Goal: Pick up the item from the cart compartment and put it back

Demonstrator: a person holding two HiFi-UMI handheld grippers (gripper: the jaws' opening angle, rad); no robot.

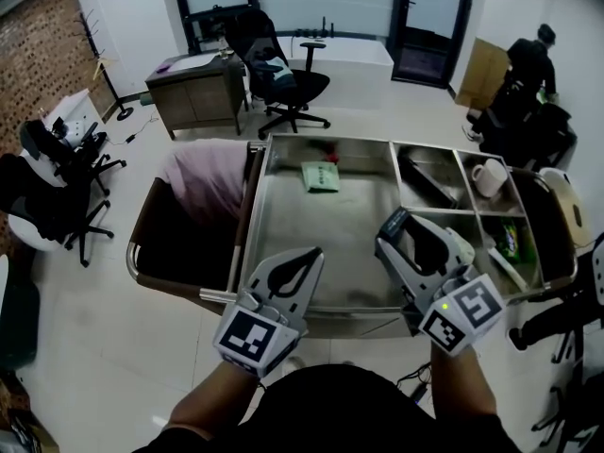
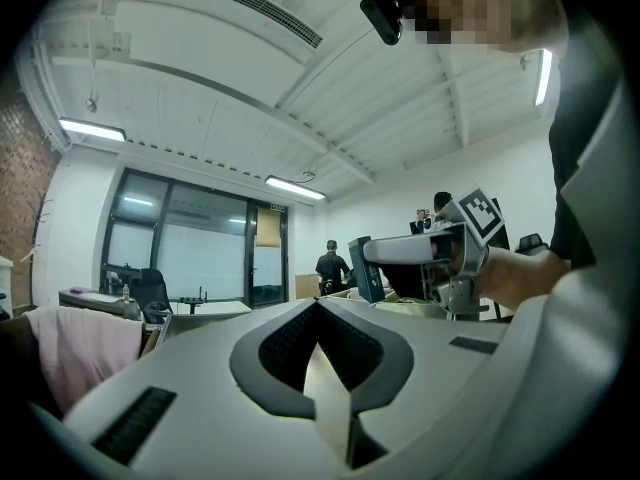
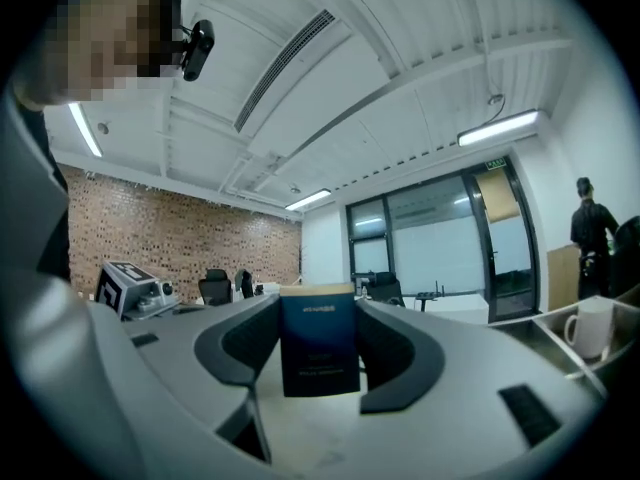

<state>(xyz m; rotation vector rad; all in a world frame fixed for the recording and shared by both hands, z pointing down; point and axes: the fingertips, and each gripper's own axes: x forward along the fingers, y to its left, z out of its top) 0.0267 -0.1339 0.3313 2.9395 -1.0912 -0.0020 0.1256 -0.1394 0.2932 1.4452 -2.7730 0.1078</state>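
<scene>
My right gripper (image 1: 404, 230) is raised over the right part of the steel cart (image 1: 283, 295) and is shut on a small dark blue box (image 1: 393, 222). In the right gripper view the box (image 3: 319, 353) stands upright between the two pads, with a pale band on top. My left gripper (image 1: 308, 257) hovers over the cart's front edge, jaws shut tip to tip with nothing between them (image 2: 318, 306). From the left gripper view, the right gripper (image 2: 432, 260) and its box (image 2: 364, 269) show side on.
A green packet (image 1: 319, 176) lies at the back of the cart's big tray. Right-hand compartments hold a white mug (image 1: 488, 177) and green items (image 1: 510, 240). A pink cloth (image 1: 203, 177) fills the left bin. Office chairs (image 1: 283, 78), a desk and a person (image 1: 528, 64) stand beyond.
</scene>
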